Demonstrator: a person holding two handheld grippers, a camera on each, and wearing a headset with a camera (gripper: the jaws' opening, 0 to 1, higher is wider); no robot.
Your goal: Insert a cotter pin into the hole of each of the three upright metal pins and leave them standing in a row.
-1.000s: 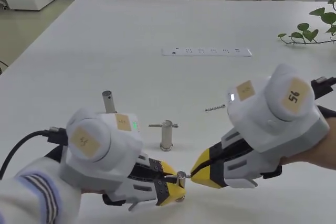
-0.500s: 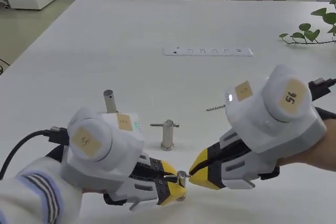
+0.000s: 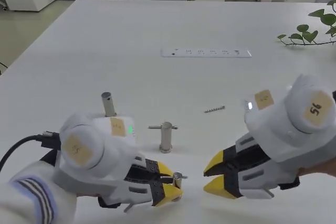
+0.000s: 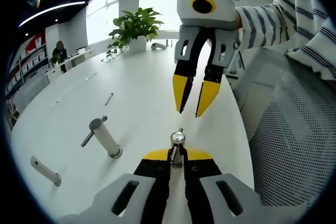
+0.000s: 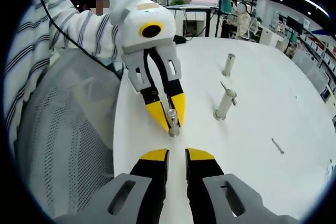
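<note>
My left gripper (image 3: 176,184) is at the near table edge, shut on an upright metal pin (image 4: 177,141); a thin cotter pin seems to poke through the pin's top. My right gripper (image 3: 214,175) hangs a short way right of it, open, nothing between its yellow tips. In the left gripper view the right gripper (image 4: 192,99) points down at the held pin. A second metal pin (image 3: 166,136) stands mid-table with a cotter pin (image 3: 161,127) through it. The third pin (image 3: 108,103) stands bare at the left. One loose cotter pin (image 3: 214,109) lies on the table.
A white power strip (image 3: 206,52) lies further back on the white table (image 3: 131,35). Plant leaves (image 3: 315,27) reach in at the far right. A mesh chair (image 4: 278,129) stands by the table's near edge.
My right gripper has drawn back to the right, away from the held pin, and its tips stand apart. The left gripper keeps its hold on the pin.
</note>
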